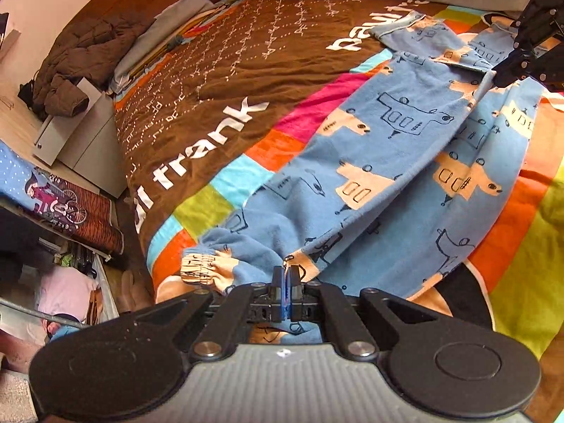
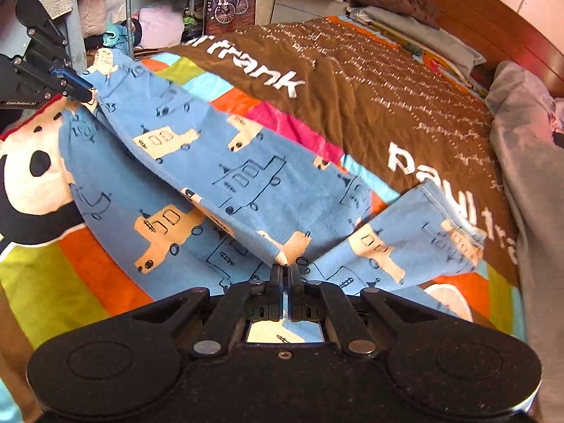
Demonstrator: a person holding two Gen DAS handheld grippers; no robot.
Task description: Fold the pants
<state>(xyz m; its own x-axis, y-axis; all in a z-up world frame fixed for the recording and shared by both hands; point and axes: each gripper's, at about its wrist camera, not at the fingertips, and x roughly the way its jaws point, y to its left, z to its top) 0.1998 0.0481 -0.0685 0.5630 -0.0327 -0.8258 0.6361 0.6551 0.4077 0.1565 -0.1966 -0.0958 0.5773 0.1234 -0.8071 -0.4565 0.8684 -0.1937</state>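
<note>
Blue pants [image 1: 380, 162] printed with tan and outlined vehicles lie on a colourful bedspread [image 1: 218, 112]. My left gripper [image 1: 286, 275] is shut on the pants near the cuffed leg end [image 1: 197, 269]. It also shows in the right wrist view [image 2: 86, 93] at the far left, pinching the fabric. My right gripper [image 2: 285, 271] is shut on the pants [image 2: 218, 176] near the waist end; it shows in the left wrist view [image 1: 500, 74] at the upper right. The fabric between the two grippers is lifted into a taut ridge. The waistband [image 2: 458, 218] lies to the right.
The bedspread [image 2: 352, 98] is brown with white lettering and coloured stripes. A grey blanket [image 2: 528, 176] lies at the head end. A brown jacket [image 1: 74, 60] sits on a white cabinet [image 1: 84, 134] beside the bed. Clothes [image 2: 155, 21] are piled past the bed's foot.
</note>
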